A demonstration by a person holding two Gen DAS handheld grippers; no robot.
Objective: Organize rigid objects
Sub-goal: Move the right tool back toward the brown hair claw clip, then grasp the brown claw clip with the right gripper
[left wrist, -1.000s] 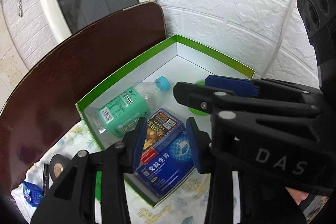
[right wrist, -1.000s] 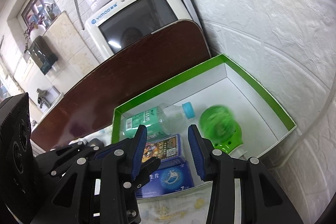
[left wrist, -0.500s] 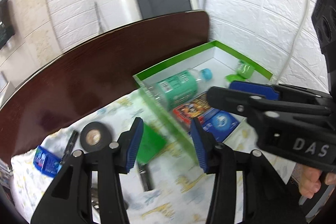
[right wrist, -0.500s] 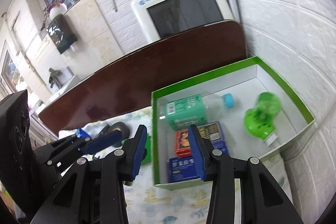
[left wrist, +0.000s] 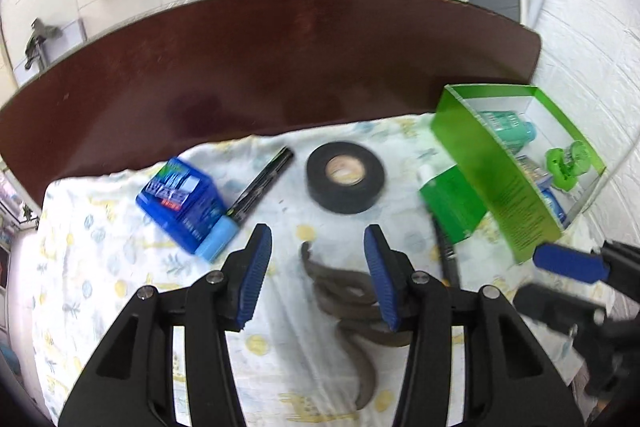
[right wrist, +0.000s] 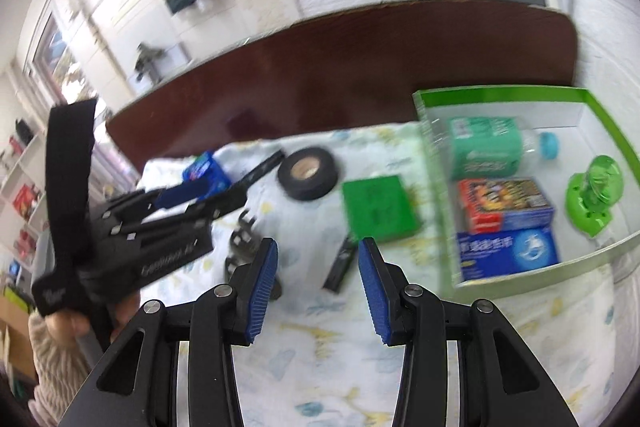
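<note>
Reaching for the next item: left tool (left wrist: 318, 259) empty, half open after just widening, hovering below the black tape roll (left wrist: 346, 177) at centre frame; needing descent, then closing. Green box (left wrist: 516, 163) at right.

Both handheld tools are built the same way: matte black plastic left gripper (left wrist: 318, 267) and right gripper (right wrist: 318, 269), each with triangular cut-outs in the arms, silver round screws at the pivots, and ribbed blue pads on the fingertips (left wrist: 256, 273). A wide black fabric strap (right wrist: 66, 187) is looped behind the left tongs, white lettering is printed on the body, and a cream knitted sleeve (right wrist: 52, 367) is worn.
</note>
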